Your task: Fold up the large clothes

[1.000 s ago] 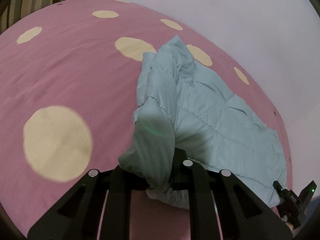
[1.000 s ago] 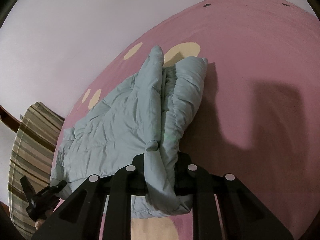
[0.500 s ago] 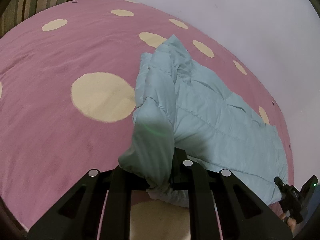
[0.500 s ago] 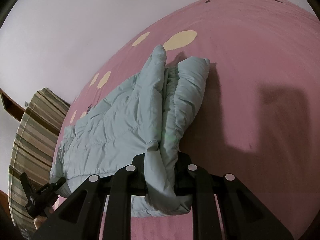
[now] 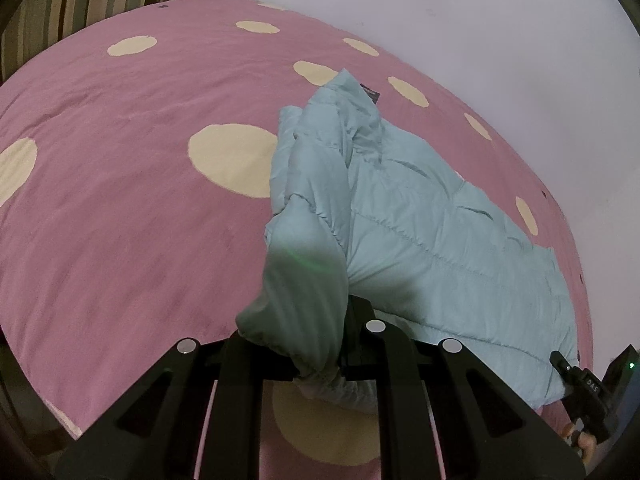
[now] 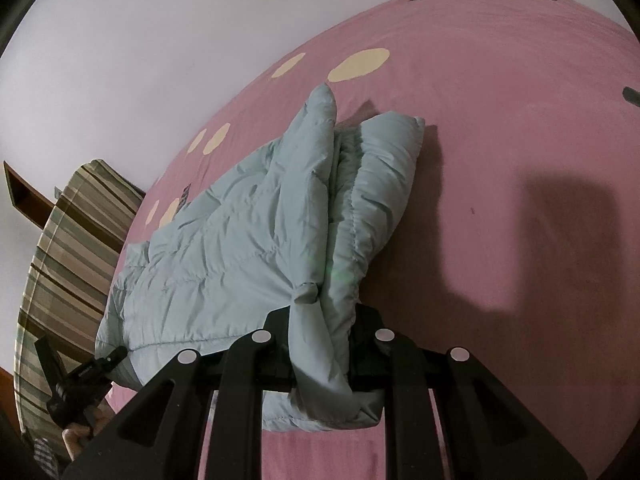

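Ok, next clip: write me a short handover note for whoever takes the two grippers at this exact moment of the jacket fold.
Left gripper: shut on one end of the light blue puffer jacket.
Right gripper: shut on the other end of the same near edge.
Jacket: stretched between the two grippers, far side bunched on the pink polka-dot bedspread, beside the white wall. A striped pillow lies at the head end.
Done: both ends gripped, near edge lifted, one side already doubled over.
Left: probably carry the held edge across, lay it down, release, then smooth and finish folding.
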### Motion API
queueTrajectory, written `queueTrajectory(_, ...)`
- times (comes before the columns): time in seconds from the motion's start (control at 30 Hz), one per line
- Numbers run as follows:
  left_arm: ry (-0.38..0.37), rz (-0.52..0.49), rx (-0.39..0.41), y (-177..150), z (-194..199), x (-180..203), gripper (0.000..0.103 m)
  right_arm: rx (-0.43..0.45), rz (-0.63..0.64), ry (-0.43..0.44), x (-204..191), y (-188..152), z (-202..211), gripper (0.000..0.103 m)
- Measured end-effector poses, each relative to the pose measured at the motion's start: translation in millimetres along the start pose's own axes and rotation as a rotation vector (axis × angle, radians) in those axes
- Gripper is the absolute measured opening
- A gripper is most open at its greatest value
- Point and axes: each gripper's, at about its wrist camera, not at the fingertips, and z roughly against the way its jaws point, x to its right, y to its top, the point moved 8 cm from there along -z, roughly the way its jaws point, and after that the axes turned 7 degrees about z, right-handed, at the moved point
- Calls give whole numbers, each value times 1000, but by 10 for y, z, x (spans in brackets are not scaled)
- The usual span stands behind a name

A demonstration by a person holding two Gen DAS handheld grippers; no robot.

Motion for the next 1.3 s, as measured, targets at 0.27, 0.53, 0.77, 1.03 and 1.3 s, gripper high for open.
queueTrajectory(0.27,4,-9,4,-65,84,-57,13,-10,3,4,11,43,-166,17)
queueTrajectory(0.53,15,-14,-17,-125,14,-110,13,-23,10,7,71,137,-412,18)
queueTrajectory(0.77,31,-27,-22,-162,-86,-140,14,-21,9,19,106,212,-608,19)
queueTrajectory(1.03,49,-40,-13,-164,-75,-140,26,-25,2,47,208,281,-666,26)
queueTrajectory(1.3,52,-38,-14,-185,8,-189,48,-21,-7,48,285,287,-586,36)
